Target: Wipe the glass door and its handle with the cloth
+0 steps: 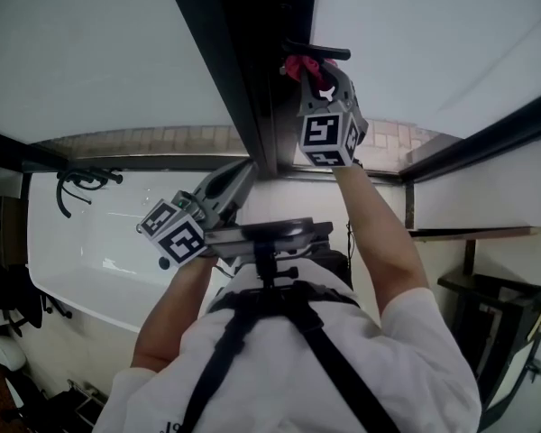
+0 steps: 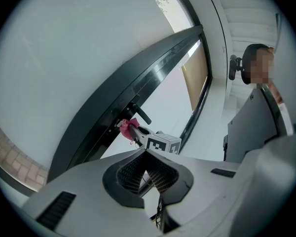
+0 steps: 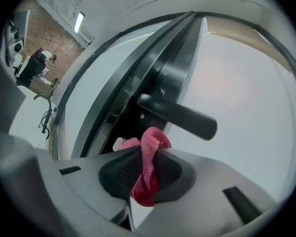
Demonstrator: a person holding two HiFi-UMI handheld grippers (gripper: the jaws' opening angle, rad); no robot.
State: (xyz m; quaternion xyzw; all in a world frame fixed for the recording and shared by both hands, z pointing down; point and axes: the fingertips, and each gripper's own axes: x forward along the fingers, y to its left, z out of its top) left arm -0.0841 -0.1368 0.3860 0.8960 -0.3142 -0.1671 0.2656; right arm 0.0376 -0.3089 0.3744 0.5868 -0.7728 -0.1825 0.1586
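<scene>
A pink cloth is pinched in my right gripper, which is shut on it just below the black lever handle of the glass door. In the head view the right gripper is raised up against the dark door frame, the cloth right under the handle. My left gripper hangs lower, beside the frame, jaws shut with nothing in them. From the left gripper view the cloth and handle show ahead.
Frosted glass panels lie on both sides of the frame. A white counter with a black hook stands at the left, and a dark stand at the right. A person appears in the left gripper view.
</scene>
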